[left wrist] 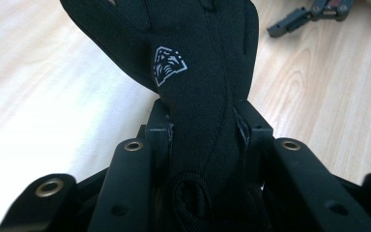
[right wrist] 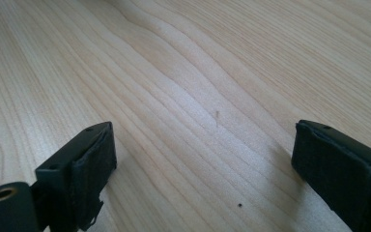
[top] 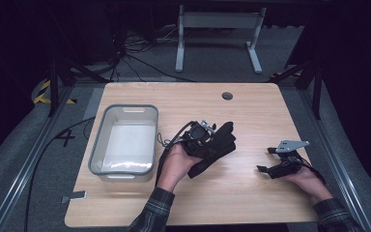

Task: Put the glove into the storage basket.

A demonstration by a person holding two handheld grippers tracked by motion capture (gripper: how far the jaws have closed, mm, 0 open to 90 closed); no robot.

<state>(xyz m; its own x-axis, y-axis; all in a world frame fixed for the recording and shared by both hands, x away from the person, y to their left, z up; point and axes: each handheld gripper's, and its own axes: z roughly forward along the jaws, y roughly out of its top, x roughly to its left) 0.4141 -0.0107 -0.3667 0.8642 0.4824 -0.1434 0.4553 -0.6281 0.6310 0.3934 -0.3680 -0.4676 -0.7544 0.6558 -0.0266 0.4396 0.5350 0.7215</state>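
A black glove (top: 217, 145) with a small white emblem (left wrist: 169, 65) hangs above the middle of the wooden table (top: 251, 111). My left gripper (top: 204, 143) is shut on it: in the left gripper view its jaws pinch the glove (left wrist: 198, 96) near the cuff, and the glove's fingers point away from the camera. My right gripper (top: 265, 160) rests low over the table at the right, held by a hand. Its jaws stand wide open over bare wood, with nothing between the pads (right wrist: 89, 169).
A clear plastic bin (top: 125, 142) stands on the left part of the table, beside the left hand. A round cable hole (top: 227, 95) lies near the far edge. Cables and a metal frame (top: 217, 34) lie on the floor beyond.
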